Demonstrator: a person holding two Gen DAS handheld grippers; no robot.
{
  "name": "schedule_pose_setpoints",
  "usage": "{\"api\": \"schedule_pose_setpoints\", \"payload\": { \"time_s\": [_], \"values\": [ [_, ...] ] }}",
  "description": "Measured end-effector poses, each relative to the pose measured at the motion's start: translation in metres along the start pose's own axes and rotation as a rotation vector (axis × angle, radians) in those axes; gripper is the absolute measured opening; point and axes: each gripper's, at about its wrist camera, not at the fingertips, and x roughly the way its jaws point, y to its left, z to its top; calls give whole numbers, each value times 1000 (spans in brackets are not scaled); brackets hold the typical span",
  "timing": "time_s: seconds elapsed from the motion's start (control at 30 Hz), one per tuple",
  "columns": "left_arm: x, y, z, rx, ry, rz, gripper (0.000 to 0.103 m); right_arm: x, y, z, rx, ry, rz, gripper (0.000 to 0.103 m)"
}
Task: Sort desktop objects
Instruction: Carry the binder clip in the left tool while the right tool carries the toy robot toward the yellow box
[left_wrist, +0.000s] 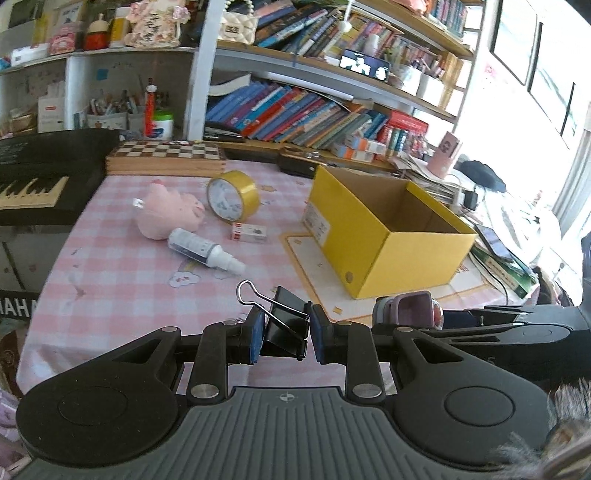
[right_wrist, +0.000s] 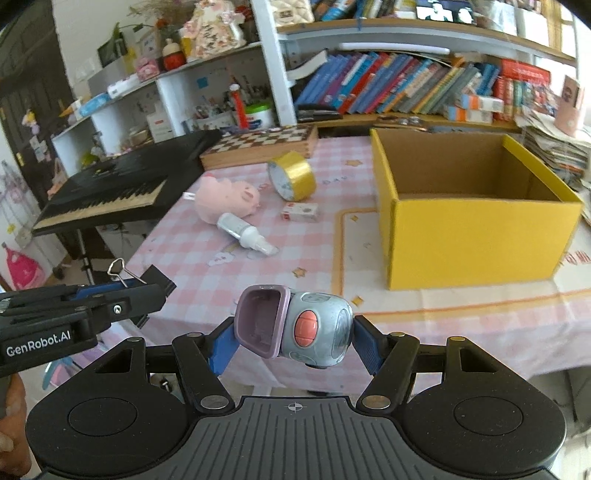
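Daylight floods in from right of the yellow box, where the window blows out white. Fisheye bending curves shelves above it; edges blur, shadows stay faint.

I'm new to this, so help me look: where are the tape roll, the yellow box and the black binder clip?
tape roll (left_wrist: 248, 187), left wrist view, gold outer band
yellow box (right_wrist: 476, 243), right wrist view, front wall
binder clip (left_wrist: 286, 317), left wrist view, black body

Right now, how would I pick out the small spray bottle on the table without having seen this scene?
Start at the yellow box on the pink checked tablecloth. Left of it lies a pink plush toy. The spray bottle lies on its side against the plush: the only white, tube-shaped item there.
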Motion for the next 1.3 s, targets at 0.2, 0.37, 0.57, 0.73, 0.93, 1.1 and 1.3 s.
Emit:
{"api": "schedule_pose_setpoints", "payload": {
  "time_s": [0.2, 0.37, 0.57, 0.73, 0.93, 1.1, 1.3],
  "values": [
    [9, -17, 1, 44, 17, -65, 24, -11, -16, -8, 53, -4, -58, 67],
    [21, -33, 2, 79, 35, -128, 24, -21, -31, -15, 102, -7, -111, 67],
    [30, -50, 4, 119, 49, -188, 24, -31, -48, -22, 159, -13, -165, 67],
    [34, -60, 4, 141, 56, -219, 24, -37, -55, -26, 182, -13, -192, 67],
    [41, -70, 5, 150, 73, -241, 24, -39, -63, -28, 189, -2, -208, 67],
    [50, -81, 7, 161, 84, -254, 24, -39, -76, -27, 202, 5, -215, 67],
    [60, -94, 11, 162, 90, -255, 24, -34, -90, -20, 197, 18, -204, 67]
  ]
}}
